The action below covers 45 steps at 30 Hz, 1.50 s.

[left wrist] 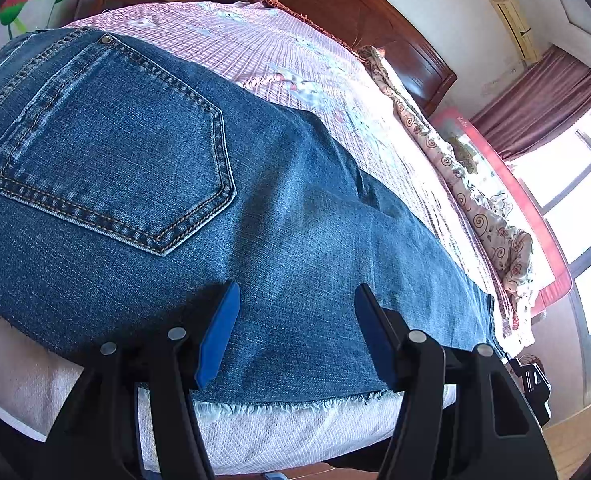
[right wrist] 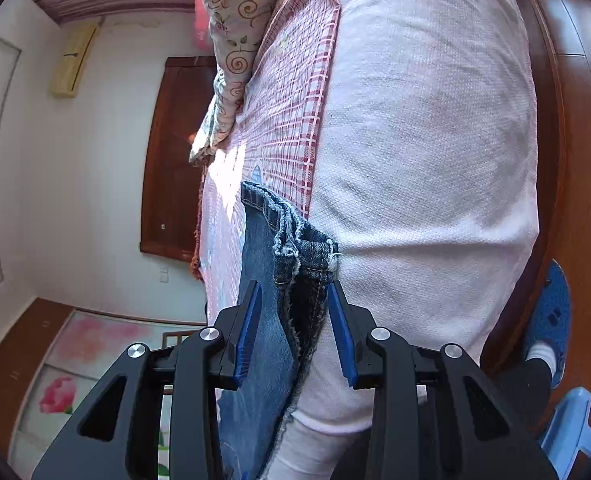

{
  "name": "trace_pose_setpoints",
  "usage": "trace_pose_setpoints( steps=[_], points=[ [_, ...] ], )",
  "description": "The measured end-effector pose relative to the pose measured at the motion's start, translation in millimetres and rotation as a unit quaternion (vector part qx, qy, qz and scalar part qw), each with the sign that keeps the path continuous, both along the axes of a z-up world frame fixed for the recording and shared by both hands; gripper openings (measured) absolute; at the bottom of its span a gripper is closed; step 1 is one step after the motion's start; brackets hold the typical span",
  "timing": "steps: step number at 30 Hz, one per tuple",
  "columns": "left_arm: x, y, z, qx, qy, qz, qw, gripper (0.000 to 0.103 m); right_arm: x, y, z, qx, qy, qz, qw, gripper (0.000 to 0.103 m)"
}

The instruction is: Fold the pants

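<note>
Blue denim pants [left wrist: 223,184] lie flat on the bed, back pocket up, with a frayed hem at the near mattress edge. My left gripper [left wrist: 295,300] is open just above the denim near that hem, and holds nothing. In the right wrist view the pants [right wrist: 271,280] are seen edge-on, with the bunched waistband and belt loops between my blue pads. My right gripper [right wrist: 295,292] is open around that waistband edge, its pads apart from the cloth.
A pink checked sheet [left wrist: 295,52] covers the white mattress [right wrist: 435,160]. A floral quilt [left wrist: 475,184] lies along the far side by the wooden headboard [left wrist: 355,12]. A blue-slippered foot [right wrist: 547,320] and a blue stool [right wrist: 571,428] are on the wooden floor.
</note>
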<state>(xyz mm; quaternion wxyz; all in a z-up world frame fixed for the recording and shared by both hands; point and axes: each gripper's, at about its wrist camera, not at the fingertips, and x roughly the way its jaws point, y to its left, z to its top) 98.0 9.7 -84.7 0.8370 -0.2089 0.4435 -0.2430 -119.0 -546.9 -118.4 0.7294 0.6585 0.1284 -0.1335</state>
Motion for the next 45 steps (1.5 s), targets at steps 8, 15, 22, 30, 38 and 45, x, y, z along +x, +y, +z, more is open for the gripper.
trace_pose_setpoints(
  steps=[8, 15, 22, 30, 38, 45],
  points=[
    [-2, -20, 19, 0.055, -0.003, 0.001, 0.9985, 0.059, 5, -2, -1, -0.014, 0.001, 0.003, 1.0, 0.044],
    [-31, -132, 72, -0.027, -0.066, -0.189, 0.9793, 0.072, 5, -6, -7, 0.002, -0.018, -0.004, 1.0, 0.045],
    [-18, -213, 40, -0.055, 0.009, -0.229, 0.9717, 0.072, 5, -8, -9, -0.002, -0.019, 0.0, 1.0, 0.045],
    [-18, -211, 1, -0.034, 0.034, -0.23, 0.9721, 0.063, 5, -3, 7, -0.054, 0.017, 0.008, 0.998, 0.006],
    [-19, -213, 1, -0.03, 0.028, -0.227, 0.973, 0.063, 18, 19, 88, -0.135, -0.03, 0.027, 0.99, 0.005],
    [-14, -215, 2, -0.031, 0.043, -0.221, 0.9738, 0.063, 45, 21, 112, -0.16, -0.028, 0.057, 0.985, 0.005]
  ],
)
